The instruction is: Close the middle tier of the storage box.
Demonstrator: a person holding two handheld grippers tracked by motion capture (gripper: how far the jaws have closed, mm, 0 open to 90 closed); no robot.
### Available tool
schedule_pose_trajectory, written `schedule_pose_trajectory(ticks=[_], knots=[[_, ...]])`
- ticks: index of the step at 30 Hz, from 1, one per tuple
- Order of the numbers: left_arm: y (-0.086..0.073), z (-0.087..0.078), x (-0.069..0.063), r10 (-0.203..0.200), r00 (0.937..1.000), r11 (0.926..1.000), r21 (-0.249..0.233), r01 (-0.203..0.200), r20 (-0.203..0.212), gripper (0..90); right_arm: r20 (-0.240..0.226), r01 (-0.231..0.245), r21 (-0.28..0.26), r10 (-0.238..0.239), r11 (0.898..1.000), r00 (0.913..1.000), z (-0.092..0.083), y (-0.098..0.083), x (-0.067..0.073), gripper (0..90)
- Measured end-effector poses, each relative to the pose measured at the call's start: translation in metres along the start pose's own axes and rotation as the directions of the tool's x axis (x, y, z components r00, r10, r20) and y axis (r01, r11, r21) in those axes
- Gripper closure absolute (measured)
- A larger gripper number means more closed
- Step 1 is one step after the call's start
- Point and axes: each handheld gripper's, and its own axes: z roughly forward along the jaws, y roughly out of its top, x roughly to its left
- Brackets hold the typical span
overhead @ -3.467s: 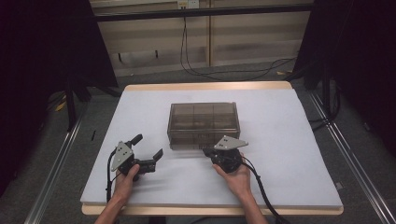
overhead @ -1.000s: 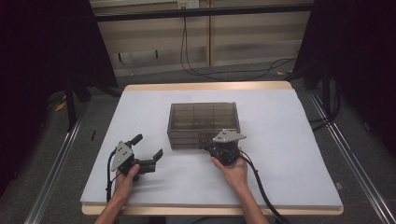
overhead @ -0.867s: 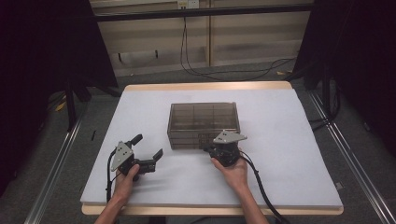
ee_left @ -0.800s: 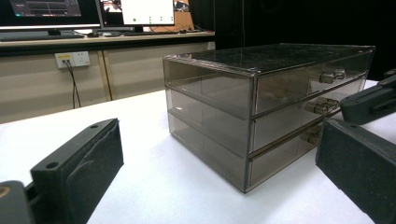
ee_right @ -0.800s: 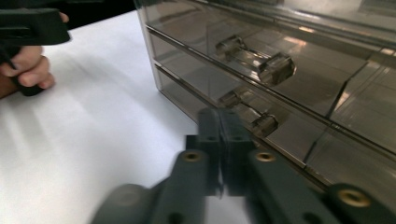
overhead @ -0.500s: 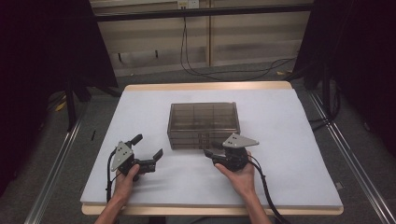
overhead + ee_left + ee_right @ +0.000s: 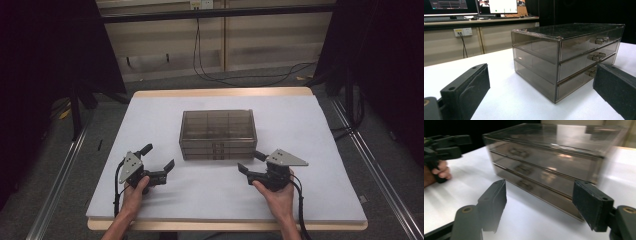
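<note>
- A smoky, see-through three-drawer box [image 7: 218,135] sits near the middle of the white table [image 7: 320,200], all three drawers pushed in, their small handles [image 7: 596,57] facing the person.
- The right gripper [image 7: 251,163], held in the person's right hand [image 7: 278,196], stands just off the box's front right corner. Its jaws have just been opening and now gape wide with nothing between them.
- From the right gripper view, the drawer fronts blur past the two black pads [image 7: 591,203].
- The left gripper [image 7: 158,157] rests low on the table, well left of the box, jaws spread and empty.
- Dark curtains and a cable-strewn floor [image 7: 240,75] lie beyond the table.
</note>
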Motion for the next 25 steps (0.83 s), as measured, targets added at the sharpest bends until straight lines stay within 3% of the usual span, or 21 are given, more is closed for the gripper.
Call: schedule_pose_trajectory(ticks=[7,13,16,22,25], knots=[[0.000,0.000,0.000,0.004,1.0000,1.0000,0.004,-0.004,0.000,0.8,0.076,-0.042,-0.013,0.043,0.999,0.9962,-0.023,-0.010,-0.020,20.3],[0.000,0.000,0.000,0.001,1.0000,1.0000,0.003,-0.001,0.000,0.8,0.136,-0.077,-0.036,0.081,0.996,0.9874,-0.042,-0.017,-0.035,19.7],[0.000,0.000,0.000,-0.001,1.0000,1.0000,0.002,0.001,0.001,0.8,0.196,-0.070,-0.031,0.075,0.997,0.9776,-0.050,-0.022,-0.043,19.5],[0.000,0.000,0.000,0.001,1.0000,1.0000,0.002,-0.001,0.001,0.8,0.257,-0.090,-0.038,0.097,0.995,0.9615,-0.057,-0.034,-0.054,19.5],[0.000,0.000,0.001,0.002,1.0000,1.0000,0.004,-0.002,0.003,0.8,0.264,-0.121,-0.060,0.133,0.991,0.9553,-0.059,-0.039,-0.057,17.9]])
